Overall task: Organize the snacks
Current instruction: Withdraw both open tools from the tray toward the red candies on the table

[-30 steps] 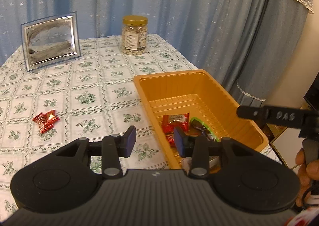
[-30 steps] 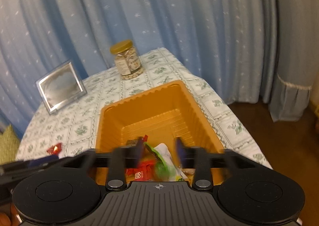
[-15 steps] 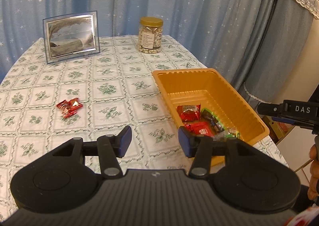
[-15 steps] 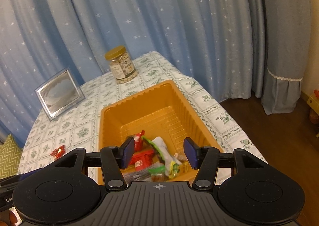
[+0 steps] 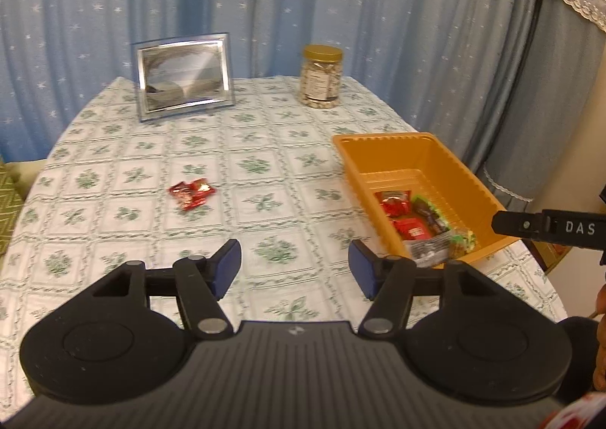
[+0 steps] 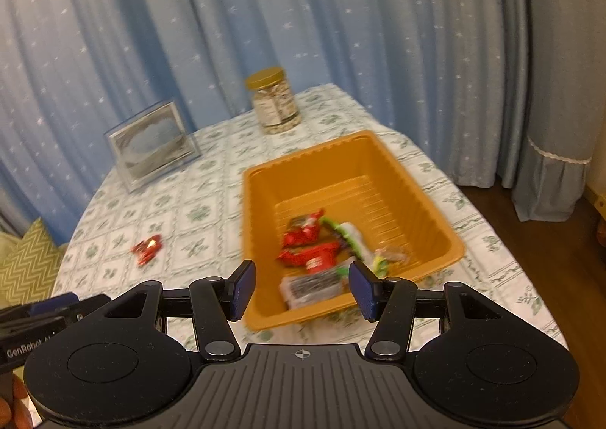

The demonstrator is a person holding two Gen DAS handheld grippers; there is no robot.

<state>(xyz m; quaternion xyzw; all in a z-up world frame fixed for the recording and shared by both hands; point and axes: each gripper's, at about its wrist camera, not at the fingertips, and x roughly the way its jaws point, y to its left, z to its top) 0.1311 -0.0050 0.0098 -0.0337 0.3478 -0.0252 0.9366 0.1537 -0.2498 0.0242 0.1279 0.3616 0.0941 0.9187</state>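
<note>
An orange tray point(image 5: 447, 160) point(image 6: 261, 239) sits at the table's right side and holds several wrapped snacks point(image 5: 411, 218) point(image 6: 314, 251). A red snack packet point(image 5: 192, 193) point(image 6: 147, 248) lies alone on the tablecloth left of the tray. My left gripper point(image 5: 294, 273) is open and empty, above the table's near part, with the red packet ahead and to the left. My right gripper point(image 6: 301, 288) is open and empty, raised above the tray's near end.
A silver picture frame point(image 5: 184, 75) point(image 6: 151, 143) and a gold-lidded jar point(image 5: 321, 76) point(image 6: 273, 100) stand at the table's far side. Blue curtains hang behind. The table edge drops off to the right of the tray. A cushion point(image 6: 22, 266) lies at far left.
Both grippers have pulled back and up from the tray, and their jaws opened wider. The left gripper swung left toward the table's middle. A snack now lies in the tray's near end.
</note>
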